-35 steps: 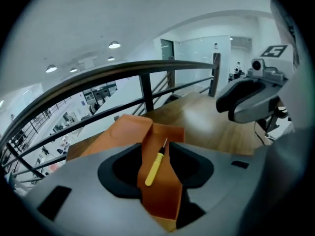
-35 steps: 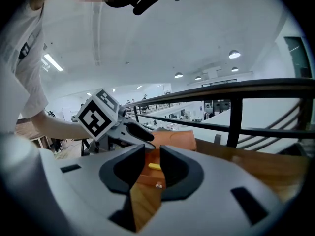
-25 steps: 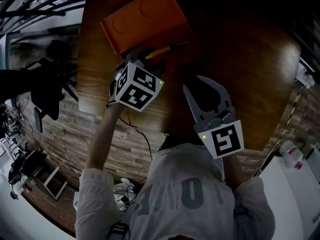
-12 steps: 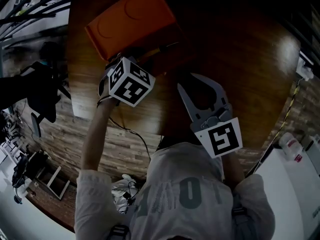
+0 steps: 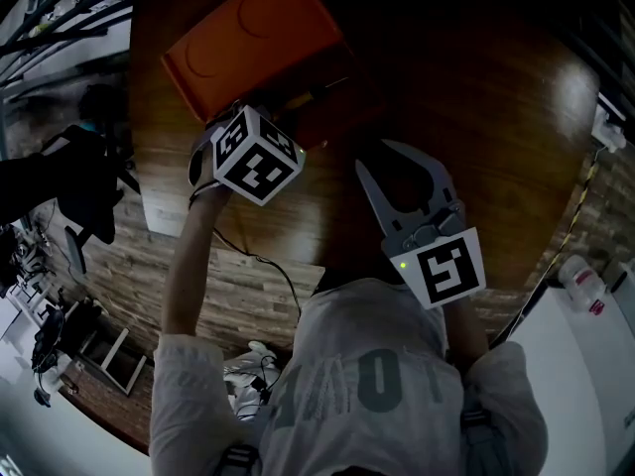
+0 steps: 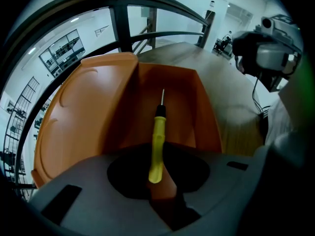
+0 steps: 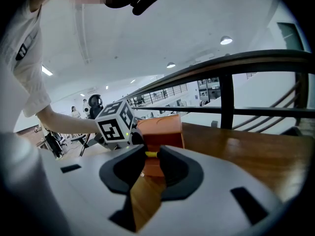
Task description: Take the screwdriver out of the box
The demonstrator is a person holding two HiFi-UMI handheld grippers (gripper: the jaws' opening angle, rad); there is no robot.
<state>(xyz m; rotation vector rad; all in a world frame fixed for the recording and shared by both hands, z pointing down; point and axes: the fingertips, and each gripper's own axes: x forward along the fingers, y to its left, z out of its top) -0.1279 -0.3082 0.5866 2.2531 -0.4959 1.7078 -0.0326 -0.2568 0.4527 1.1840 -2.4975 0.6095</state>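
Observation:
An orange box (image 6: 98, 107) stands open on the round wooden table (image 5: 496, 117), its lid folded back to the left. A screwdriver (image 6: 157, 136) with a yellow handle and a thin metal shaft lies inside it. My left gripper (image 6: 157, 149) points steeply down into the box (image 5: 248, 38). Its jaws are closing, with the handle's end between them and both tips against it. Its marker cube (image 5: 256, 157) hides the jaws in the head view. My right gripper (image 5: 382, 162) hovers open and holds nothing, over bare wood to the right of the box (image 7: 160, 132).
A dark railing (image 7: 231, 63) runs behind the table. A dark stand with a camera-like device (image 6: 268, 53) sits off the table's left side. A cable (image 5: 268, 261) lies on the plank floor below. A white counter with a bottle (image 5: 580, 286) is at the right.
My left gripper has sunk deeper into the box and tipped more steeply, its cube turning. The right gripper has stayed almost where it was.

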